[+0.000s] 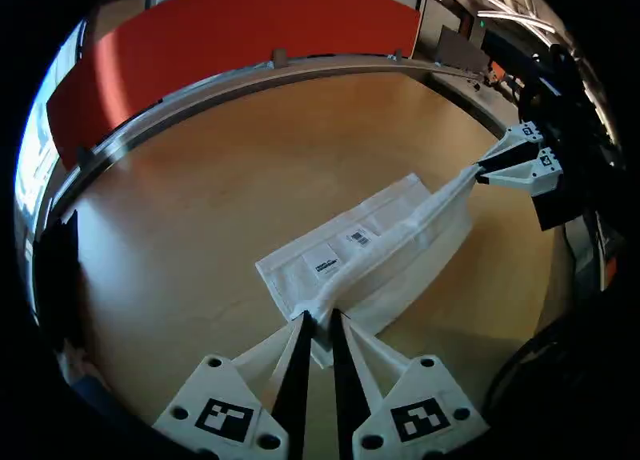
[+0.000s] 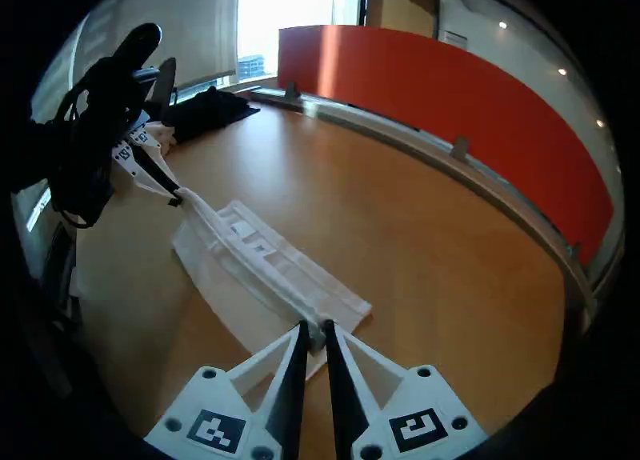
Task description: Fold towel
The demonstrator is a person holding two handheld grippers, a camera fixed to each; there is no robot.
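Two grippers hold one long edge of the white towel (image 1: 376, 244), one at each end, with a lengthwise fold judged to be in progress. Left gripper (image 1: 320, 322): jaws narrowed to a slit, both fingers pressing a bunched corner of cloth. Right gripper (image 2: 314, 334): drawn in as closely on the opposite corner. The held edge runs between them as a raised, slightly twisted ridge, clear of the desk (image 1: 200, 220), while the rest of the cloth lies flat beneath and beside it.

Position: the towel sits about mid-desk, nearer the person's edge, well apart from the far edge where a red partition (image 1: 240, 36) stands.

Appearance: long and narrow, thin, softly creased along the ridge, with two small labels (image 1: 324, 260) on the flat upper face. It looks limp, and would sag if tension dropped.

Next move, as judged: carry both corners across together at equal height, keeping the edge taut, and lay it square on the opposite long edge before the jaws open. Uneven travel would likely skew the fold
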